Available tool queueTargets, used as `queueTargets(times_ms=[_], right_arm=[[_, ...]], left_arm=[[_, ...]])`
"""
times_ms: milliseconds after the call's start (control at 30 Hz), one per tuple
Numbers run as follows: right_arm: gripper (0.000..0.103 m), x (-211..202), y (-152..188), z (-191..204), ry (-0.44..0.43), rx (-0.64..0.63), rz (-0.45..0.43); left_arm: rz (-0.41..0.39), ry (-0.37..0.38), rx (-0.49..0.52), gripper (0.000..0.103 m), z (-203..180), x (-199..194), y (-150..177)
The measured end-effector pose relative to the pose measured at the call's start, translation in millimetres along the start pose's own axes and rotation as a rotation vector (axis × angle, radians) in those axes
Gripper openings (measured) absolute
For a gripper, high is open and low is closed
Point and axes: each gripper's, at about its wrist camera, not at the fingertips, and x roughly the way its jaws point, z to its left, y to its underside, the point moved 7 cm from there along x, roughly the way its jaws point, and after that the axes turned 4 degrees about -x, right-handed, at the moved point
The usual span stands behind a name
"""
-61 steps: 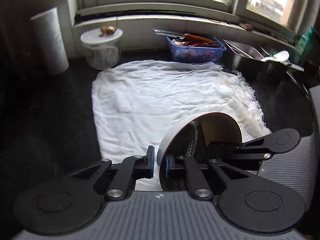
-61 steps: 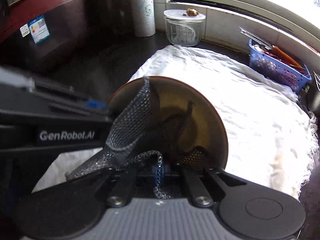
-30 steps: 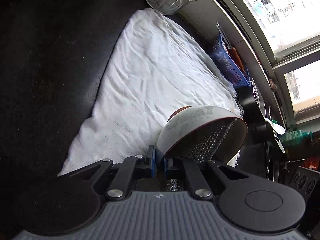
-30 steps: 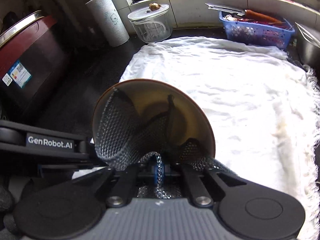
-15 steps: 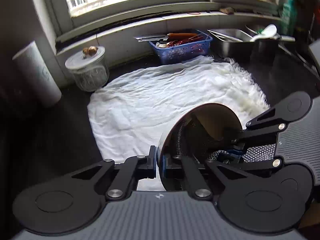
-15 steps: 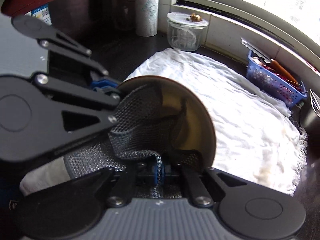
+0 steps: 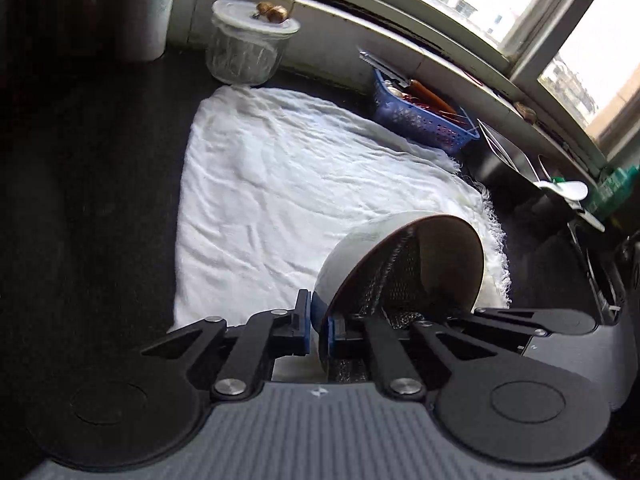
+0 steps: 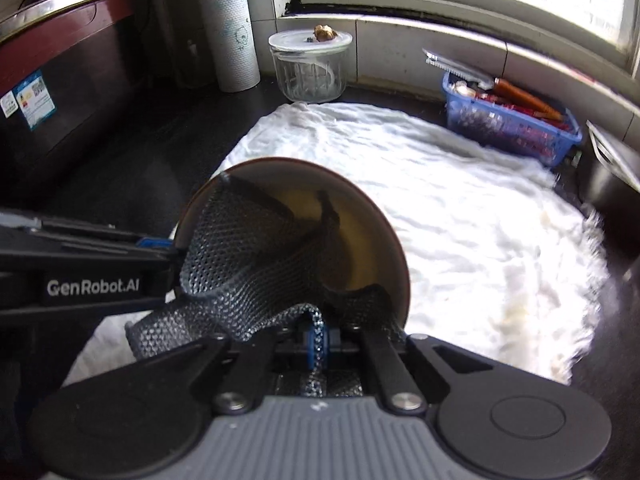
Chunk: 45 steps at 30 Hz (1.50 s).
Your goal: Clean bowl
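L wrist: left gripper jaws pinch the bowl rim, tilting it over the white cloth so its inside faces the scrubber; R wrist: right gripper jaws clamp the mesh scrubber, pressed inside the bowl to scour.

bowl: 1 | mesh scrubbing cloth: 1 | tongs: 2, left tongs, right tongs | white towel on surface: 1 | lidded glass jar: 1 | blue basket: 1 | paper roll: 1
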Motion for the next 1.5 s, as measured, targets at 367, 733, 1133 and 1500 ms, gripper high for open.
queueTargets(times_ms=[367,733,1133,1500], right_arm=[[0.002,5,2,14,-0.101,0.055,0.028],[0.002,-3,1,18,0.011,-0.198,0.010],[0.002,-5,-11,-7,0.079,-0.024,-0.063],[0.002,7,-2,7,-0.107,0.184,0.012]], left_arm=[[-0.057,-0.173,0.464,0.009,-31,-10,0],[-0.047,-0.124,0.537,0.006,-40,-14,-20],[-0.009,0.023,0.043,0.010,-7,-2,-2],[0.004,-0.112,0.272,0.011,-20,-3,4]])
